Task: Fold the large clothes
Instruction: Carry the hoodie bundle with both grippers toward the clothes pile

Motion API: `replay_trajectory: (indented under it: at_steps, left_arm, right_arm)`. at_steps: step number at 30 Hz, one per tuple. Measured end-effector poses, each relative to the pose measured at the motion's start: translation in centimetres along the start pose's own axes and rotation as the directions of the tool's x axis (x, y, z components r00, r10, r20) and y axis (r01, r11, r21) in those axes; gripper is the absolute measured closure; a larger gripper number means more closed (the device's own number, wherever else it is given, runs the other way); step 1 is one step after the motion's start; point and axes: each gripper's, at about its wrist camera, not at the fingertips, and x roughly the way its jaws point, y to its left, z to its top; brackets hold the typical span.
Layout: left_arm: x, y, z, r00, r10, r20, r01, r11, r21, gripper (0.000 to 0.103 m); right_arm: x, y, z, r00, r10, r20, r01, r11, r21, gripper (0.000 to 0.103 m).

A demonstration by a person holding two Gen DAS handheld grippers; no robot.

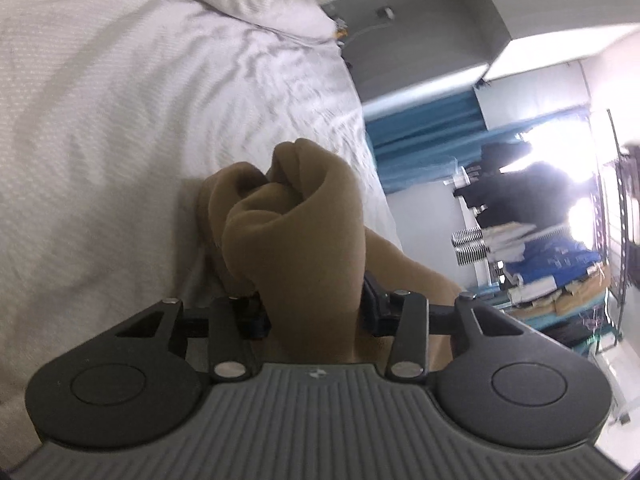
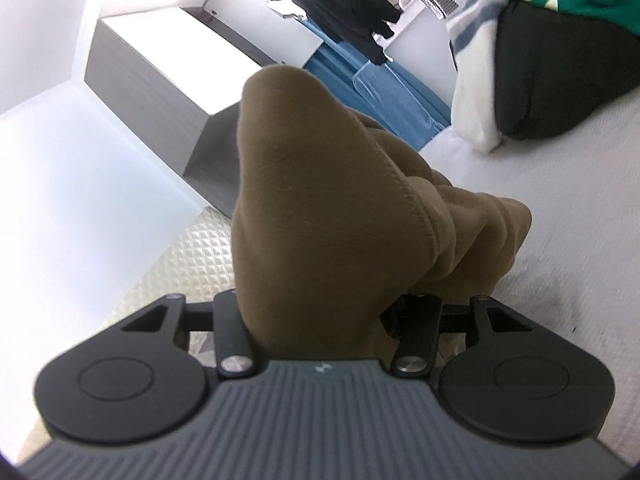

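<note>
Soft, thick, tan-brown fleece garment point(image 1: 292, 232), bunched in folds and lifted partly off the white textured bed cover point(image 1: 120, 120), trailing down onto it in the right wrist view point(image 2: 472, 232); probably light but floppy and bulky, apt to sag between two holds, so best pinched at a stitched hem or corner, well apart. Left hand-held gripper point(image 1: 312, 316) partly closed and clamped on a wad of the fleece; right hand-held gripper point(image 2: 320, 312) likewise pinching a hemmed fold. Fingertips buried in cloth on both sides, garment's full shape and type impossible to tell, background clothes pile blurred.
</note>
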Motion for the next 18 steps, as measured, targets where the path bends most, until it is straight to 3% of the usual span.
replay_trajectory:
  at_steps: [8,18]
  left_arm:
    - [3.3,-6.0,-2.6,0.989,-0.086,-0.119,0.088,0.996,0.014,0.056]
    - [11.9,-21.6,-6.2,0.965,-0.162,-0.208,0.194,0.971,0.14,0.056]
  right_arm:
    - [-5.5,2.0,5.6,0.995,0.034,0.095,-0.027,0.996,-0.079,0.049]
    - [-10.0,0.1,15.9,0.971,0.017,0.24,0.01,0.994,-0.113,0.05]
